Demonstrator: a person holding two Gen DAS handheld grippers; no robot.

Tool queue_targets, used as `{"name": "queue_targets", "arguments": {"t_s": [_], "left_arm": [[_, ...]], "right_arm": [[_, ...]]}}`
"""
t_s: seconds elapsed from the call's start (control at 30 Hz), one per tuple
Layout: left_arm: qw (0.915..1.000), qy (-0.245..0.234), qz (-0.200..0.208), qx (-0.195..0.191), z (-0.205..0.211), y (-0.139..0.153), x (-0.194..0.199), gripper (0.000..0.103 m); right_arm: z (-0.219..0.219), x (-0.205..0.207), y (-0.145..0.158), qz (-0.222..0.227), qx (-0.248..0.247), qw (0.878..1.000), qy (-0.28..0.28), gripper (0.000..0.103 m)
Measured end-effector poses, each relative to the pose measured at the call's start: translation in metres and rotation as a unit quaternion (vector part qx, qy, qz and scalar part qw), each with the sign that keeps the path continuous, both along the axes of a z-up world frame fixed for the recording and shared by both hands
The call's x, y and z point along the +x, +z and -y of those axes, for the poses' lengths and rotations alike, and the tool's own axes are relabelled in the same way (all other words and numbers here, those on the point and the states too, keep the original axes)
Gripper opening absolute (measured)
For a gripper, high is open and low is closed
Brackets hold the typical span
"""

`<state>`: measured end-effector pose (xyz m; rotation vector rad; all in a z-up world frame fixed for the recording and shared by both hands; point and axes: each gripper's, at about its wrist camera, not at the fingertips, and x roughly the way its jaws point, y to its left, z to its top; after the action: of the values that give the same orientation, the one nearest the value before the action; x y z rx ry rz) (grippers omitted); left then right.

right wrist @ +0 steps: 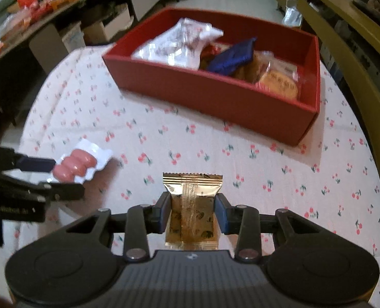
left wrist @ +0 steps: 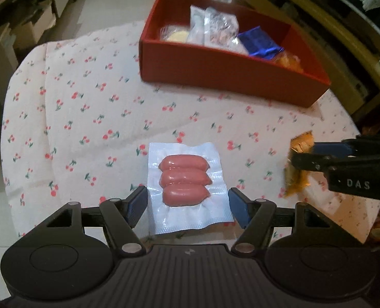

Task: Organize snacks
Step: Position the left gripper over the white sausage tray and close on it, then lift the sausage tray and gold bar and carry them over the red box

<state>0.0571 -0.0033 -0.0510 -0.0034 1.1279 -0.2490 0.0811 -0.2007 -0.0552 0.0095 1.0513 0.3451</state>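
On my left, the left gripper [left wrist: 187,201] pinches the sausage pack [left wrist: 186,183] by its side edges; in the right view the pack looks lifted off the tablecloth [right wrist: 215,159], though I can't be sure. To its right, my right gripper [right wrist: 193,211] is clamped on the gold packet [right wrist: 192,205], both pads pressed to its sides, packet upright between them. Farther back and right sits the red box [right wrist: 215,102], with a white bag [right wrist: 182,46], a blue packet [right wrist: 232,56] and a cookie [right wrist: 279,83] inside.
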Motion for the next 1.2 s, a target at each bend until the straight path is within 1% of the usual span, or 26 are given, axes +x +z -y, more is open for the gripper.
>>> {"name": "queue_targets", "arguments": {"t_s": [0.07, 0.17, 0.2, 0.27, 0.33, 0.37, 0.43, 0.53, 0.57, 0.6, 0.67, 0.73, 0.77, 0.83, 0.87, 0.9, 0.93, 1.0, 1.03, 1.1, 1.2], "left_arm": [[0.9999, -0.005, -0.002, -0.012, 0.002, 0.003, 0.002, 0.074], [0.9999, -0.016, -0.002, 0.002, 0.005, 0.0, 0.003, 0.074], [0.9999, -0.017, -0.004, 0.001, 0.005, -0.001, 0.003, 0.074], [0.9997, -0.012, -0.012, -0.015, 0.002, -0.005, 0.006, 0.074], [0.9998, -0.009, -0.014, -0.014, 0.001, -0.006, 0.006, 0.074], [0.9998, -0.009, -0.013, -0.015, 0.0, -0.005, 0.006, 0.074], [0.9994, -0.008, -0.01, -0.033, -0.002, -0.001, 0.007, 0.074], [0.9988, -0.009, 0.005, -0.048, -0.001, 0.01, 0.007, 0.074], [0.9985, -0.009, 0.01, -0.054, -0.001, 0.014, 0.008, 0.074], [0.998, -0.008, 0.015, -0.06, -0.002, 0.018, 0.008, 0.074], [0.9972, -0.008, 0.026, -0.07, -0.001, 0.024, 0.011, 0.074], [0.9976, -0.014, 0.033, -0.06, 0.003, 0.026, 0.013, 0.074], [0.9978, -0.015, 0.033, -0.056, 0.005, 0.024, 0.015, 0.074], [0.9978, -0.011, 0.022, -0.062, 0.003, 0.017, 0.017, 0.074], [0.9978, -0.008, 0.015, -0.064, 0.002, 0.014, 0.018, 0.074], [0.998, -0.005, 0.01, -0.063, 0.0, 0.011, 0.019, 0.074], [0.998, -0.003, 0.008, -0.062, -0.001, 0.009, 0.019, 0.074], [0.9976, 0.001, 0.005, -0.068, -0.005, 0.008, 0.02, 0.074], [0.9975, 0.003, 0.005, -0.07, -0.007, 0.008, 0.02, 0.074], [0.9973, 0.006, 0.006, -0.072, -0.01, 0.009, 0.02, 0.074], [0.9972, 0.006, 0.002, -0.074, -0.012, 0.007, 0.02, 0.075]], "right_arm": [[-0.002, 0.003, 0.003, 0.004, 0.004, 1.0, -0.002, 0.046], [-0.005, 0.005, 0.001, 0.001, 0.0, 1.0, -0.002, 0.045], [-0.006, 0.006, 0.0, 0.0, -0.002, 1.0, -0.001, 0.045], [-0.006, 0.007, -0.001, -0.002, -0.004, 1.0, -0.002, 0.044], [-0.006, 0.007, -0.002, -0.002, -0.004, 1.0, -0.003, 0.044], [-0.006, 0.007, -0.002, -0.002, -0.003, 1.0, -0.003, 0.044], [-0.004, 0.007, 0.001, 0.002, 0.003, 1.0, -0.005, 0.044], [0.001, 0.007, 0.008, 0.01, 0.015, 1.0, -0.013, 0.042], [0.002, 0.007, 0.01, 0.012, 0.02, 1.0, -0.016, 0.033], [0.005, 0.008, 0.012, 0.01, 0.03, 0.999, -0.021, 0.022], [0.009, 0.009, 0.017, 0.012, 0.041, 0.999, -0.026, 0.022], [0.01, 0.013, 0.015, 0.006, 0.032, 0.999, -0.028, 0.022], [0.011, 0.014, 0.012, 0.003, 0.029, 0.999, -0.037, 0.023], [0.009, 0.018, 0.004, -0.011, 0.016, 0.999, -0.041, 0.023], [0.008, 0.021, -0.001, -0.021, 0.017, 0.998, -0.05, 0.025], [0.008, 0.023, -0.005, -0.034, 0.022, 0.998, -0.056, 0.03], [0.006, 0.028, -0.009, -0.052, 0.037, 0.996, -0.064, 0.032], [-0.002, 0.035, -0.015, -0.071, 0.056, 0.994, -0.068, 0.04], [-0.008, 0.038, -0.018, -0.075, 0.053, 0.994, -0.067, 0.042], [-0.02, 0.042, -0.018, -0.061, 0.039, 0.995, -0.064, 0.051], [-0.032, 0.046, -0.019, -0.039, 0.002, 0.997, -0.06, 0.052]]}}
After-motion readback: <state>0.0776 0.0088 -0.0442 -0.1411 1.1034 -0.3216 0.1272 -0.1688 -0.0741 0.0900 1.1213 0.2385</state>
